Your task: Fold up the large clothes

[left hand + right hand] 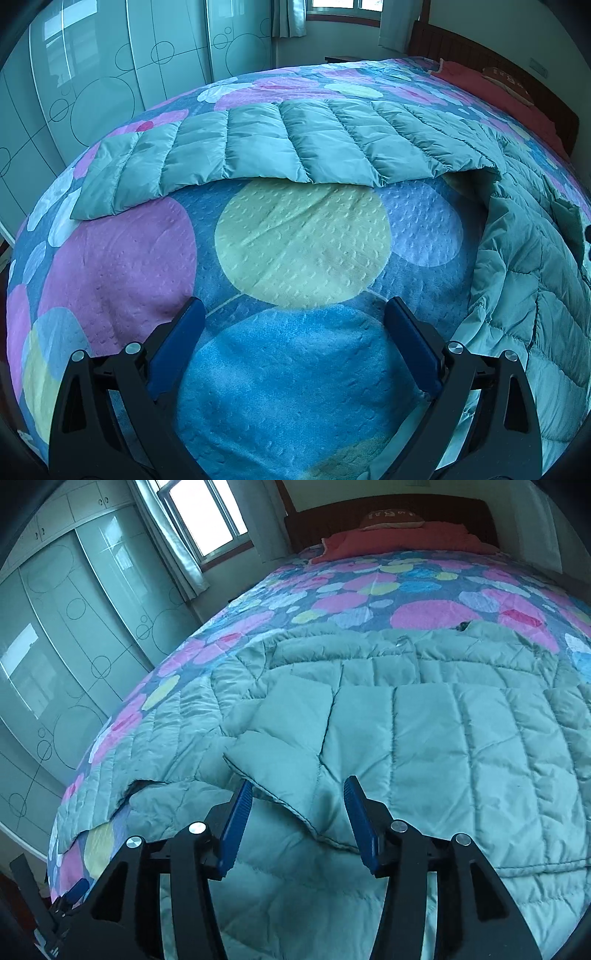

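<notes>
A pale teal quilted down jacket (443, 738) lies spread on the bed. In the left wrist view one sleeve (258, 147) stretches flat across the bedspread and the jacket's body (524, 280) bunches at the right. My left gripper (294, 302) is open over bare bedspread, with nothing between its fingers. In the right wrist view the other sleeve (288, 734) is folded over the jacket's body. Its cuff edge runs just under my right gripper (299, 782), whose blue pads stand apart and do not press on the cloth.
The bedspread (303, 236) has large coloured circles and reaches the bed's edges. A glass-fronted wardrobe (92, 85) stands along the left side. A dark wooden headboard (388, 513) with a red blanket (399, 539) is at the far end, beside a curtained window (207, 517).
</notes>
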A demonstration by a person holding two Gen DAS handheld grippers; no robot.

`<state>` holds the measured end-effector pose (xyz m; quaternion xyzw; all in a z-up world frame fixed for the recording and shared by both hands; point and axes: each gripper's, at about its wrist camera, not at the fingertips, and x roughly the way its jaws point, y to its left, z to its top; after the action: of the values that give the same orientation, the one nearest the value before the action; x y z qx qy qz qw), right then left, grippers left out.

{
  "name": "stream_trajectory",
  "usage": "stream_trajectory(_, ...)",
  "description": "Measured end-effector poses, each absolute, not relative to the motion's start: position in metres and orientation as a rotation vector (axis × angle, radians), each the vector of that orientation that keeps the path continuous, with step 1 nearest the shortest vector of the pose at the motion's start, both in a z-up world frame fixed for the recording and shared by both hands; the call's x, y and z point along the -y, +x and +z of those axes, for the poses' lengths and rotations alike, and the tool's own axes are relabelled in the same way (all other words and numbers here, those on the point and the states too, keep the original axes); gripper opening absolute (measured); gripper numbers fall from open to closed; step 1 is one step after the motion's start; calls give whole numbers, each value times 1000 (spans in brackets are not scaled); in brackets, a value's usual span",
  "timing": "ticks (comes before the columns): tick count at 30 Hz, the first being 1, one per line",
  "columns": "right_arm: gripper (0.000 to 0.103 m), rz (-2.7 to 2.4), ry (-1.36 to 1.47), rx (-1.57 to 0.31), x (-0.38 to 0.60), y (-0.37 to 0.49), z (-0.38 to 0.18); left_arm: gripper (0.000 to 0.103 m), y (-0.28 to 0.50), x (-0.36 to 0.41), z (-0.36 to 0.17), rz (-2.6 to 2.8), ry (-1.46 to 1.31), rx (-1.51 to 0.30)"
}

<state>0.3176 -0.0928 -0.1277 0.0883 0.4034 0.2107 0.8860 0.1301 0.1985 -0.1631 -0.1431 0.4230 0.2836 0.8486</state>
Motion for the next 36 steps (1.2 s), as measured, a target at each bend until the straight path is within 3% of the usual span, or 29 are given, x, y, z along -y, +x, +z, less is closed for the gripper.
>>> stream_trajectory(6,50,186,190,-749,197,293,-101,98,131,-198,-163,600,-297,-892)
stream_trajectory(11,45,-48,178,-827,262,301,-133,98,131,-197,-164,601,-293,-894)
stream_trajectory(14,45,-47,165,-910,267,310,-163,98,132,-198,-164,602,-289,-897)
stream_trajectory(24,46,-99,194,-785,292,365,-120,98,133,-199,-164,604,-281,-900)
stream_trajectory(28,47,-123,184,-917,304,404,-157,98,133,-198,-164,602,-283,-899)
stream_trajectory(32,47,-112,175,-897,300,403,-139,99,133,-198,-164,605,-279,-900)
stream_trajectory(35,70,-130,187,-848,296,397,-136,99,133,-198,-164,603,-282,-899)
stream_trajectory(36,70,-129,164,-875,293,401,-146,99,133,-198,-165,603,-282,-900)
